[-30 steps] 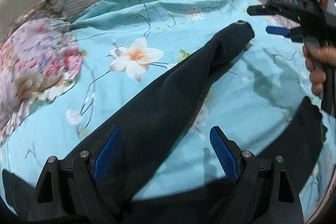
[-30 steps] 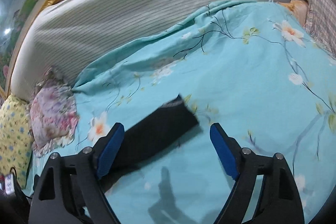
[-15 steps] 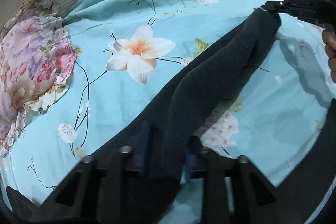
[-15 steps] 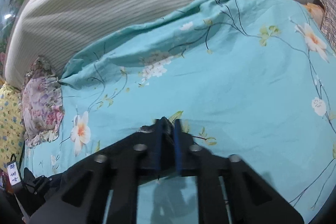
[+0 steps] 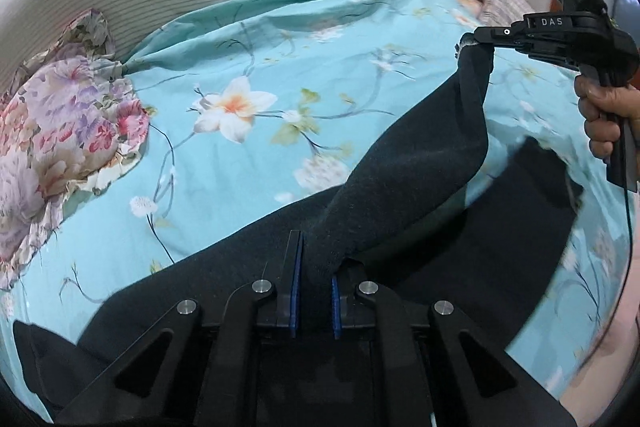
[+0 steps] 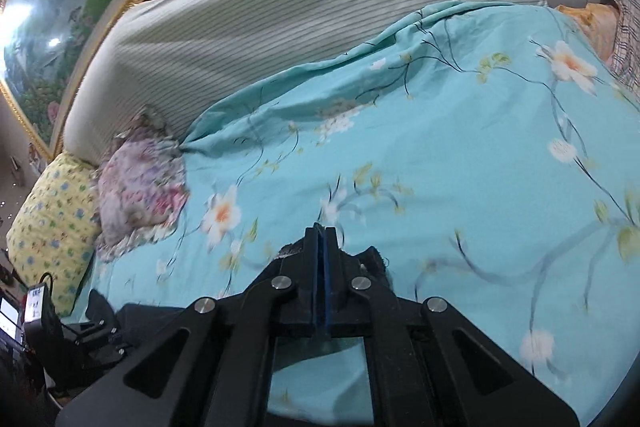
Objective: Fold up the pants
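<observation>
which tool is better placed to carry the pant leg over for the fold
Right. The right tool is shut on the leg's far end and holds it lifted off the floral bedsheet, free to swing across. The left tool pinches the black pants nearer the body, better as an anchor.

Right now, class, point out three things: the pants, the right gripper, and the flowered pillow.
pants (image 5: 404, 183), left wrist view, on the lifted dark leg.
right gripper (image 5: 478, 41), left wrist view, at its fingers clamping the leg's hem.
flowered pillow (image 5: 60, 131), left wrist view, on its middle.
</observation>
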